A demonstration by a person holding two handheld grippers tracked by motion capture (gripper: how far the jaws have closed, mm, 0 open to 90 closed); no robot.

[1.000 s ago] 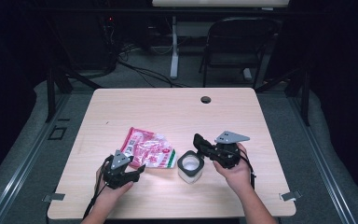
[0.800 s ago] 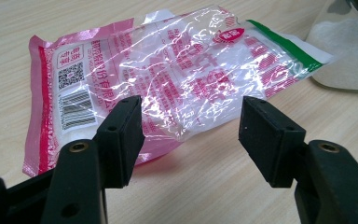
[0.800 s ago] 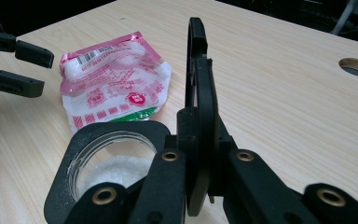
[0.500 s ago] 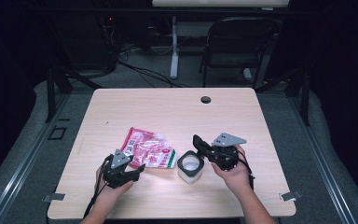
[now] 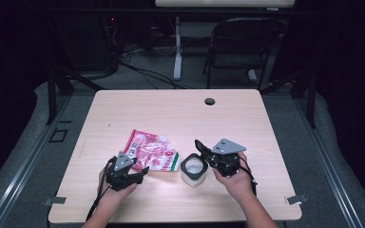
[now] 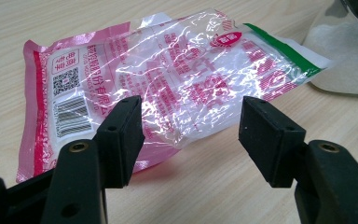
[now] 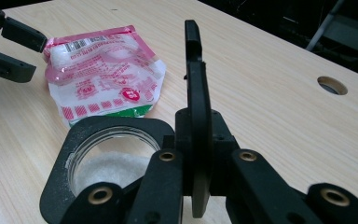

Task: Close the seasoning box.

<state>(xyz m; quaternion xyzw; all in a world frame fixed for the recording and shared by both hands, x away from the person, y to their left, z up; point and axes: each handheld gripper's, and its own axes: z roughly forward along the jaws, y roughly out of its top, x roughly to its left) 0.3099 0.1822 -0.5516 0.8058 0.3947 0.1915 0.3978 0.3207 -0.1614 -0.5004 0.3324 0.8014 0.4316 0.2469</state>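
Near the front edge of the table [image 5: 123, 109], the middle strip is taken up by the pink bag [image 5: 151, 156] and, just right of it, the open jar [image 5: 193, 170], with the bag's green edge lying just beside the jar, so hardly any gap is left between them. The left gripper [image 5: 140, 174] is parked at the bag's near corner with jaws spread wide, and the right gripper [image 5: 200, 147] is held over the jar's right side, blocking approach there. The far half of the table is left bare except for the cable hole [image 5: 210, 101], so free passage is offered there and along both side edges.
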